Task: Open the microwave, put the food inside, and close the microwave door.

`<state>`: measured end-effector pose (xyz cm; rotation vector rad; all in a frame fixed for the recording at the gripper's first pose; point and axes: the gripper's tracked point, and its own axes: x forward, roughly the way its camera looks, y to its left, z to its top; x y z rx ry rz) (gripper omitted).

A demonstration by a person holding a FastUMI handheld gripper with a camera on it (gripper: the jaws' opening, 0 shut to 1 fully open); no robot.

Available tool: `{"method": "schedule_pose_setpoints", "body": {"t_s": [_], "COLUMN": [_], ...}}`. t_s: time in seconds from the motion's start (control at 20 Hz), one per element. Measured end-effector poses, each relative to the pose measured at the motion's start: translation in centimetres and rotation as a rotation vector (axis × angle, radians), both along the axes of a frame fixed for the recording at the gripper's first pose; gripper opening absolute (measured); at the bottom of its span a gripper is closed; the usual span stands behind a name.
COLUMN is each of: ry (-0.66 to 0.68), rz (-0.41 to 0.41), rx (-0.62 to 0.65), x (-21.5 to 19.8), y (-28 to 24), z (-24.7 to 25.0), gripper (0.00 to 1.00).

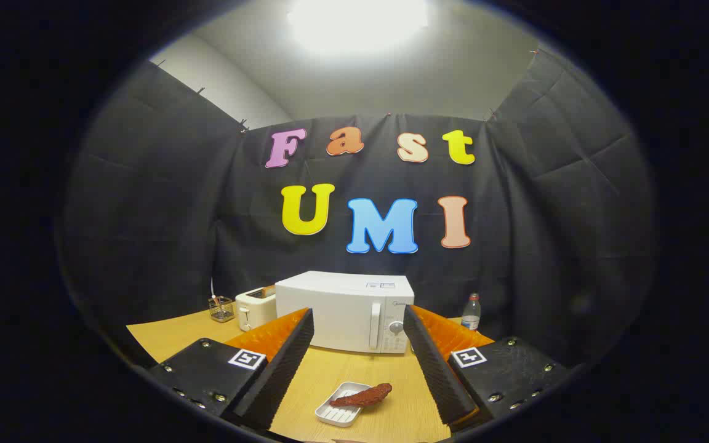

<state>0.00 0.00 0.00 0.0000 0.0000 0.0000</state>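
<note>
A white microwave (347, 311) stands at the back of the wooden table (176, 332), its door closed, with a vertical handle (375, 325) and a control panel on its right side. In front of it a small white ribbed tray (336, 413) holds a reddish-brown piece of food (364, 395) that hangs over the tray's right end. My gripper (359, 326) is open, raised above the table's near side. The tray and food lie low between the two fingers (290, 354), nearer to me than the microwave. Nothing is held.
A white toaster (255, 307) stands to the left of the microwave, with a small wire basket (221, 309) further left. A clear water bottle (470, 312) stands to the right of the microwave. Black cloth walls enclose the table on three sides.
</note>
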Motion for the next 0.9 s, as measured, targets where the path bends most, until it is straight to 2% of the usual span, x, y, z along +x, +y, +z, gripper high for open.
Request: {"method": "schedule_pose_setpoints", "body": {"t_s": [0.25,0.9], "ry": [0.005,0.01], "rz": [-0.009,0.001], "rx": [-0.036,-0.007], "x": [-0.13,-0.03], "y": [0.18,0.35], "z": [-0.17,-0.23], "gripper": [0.94,0.94]}}
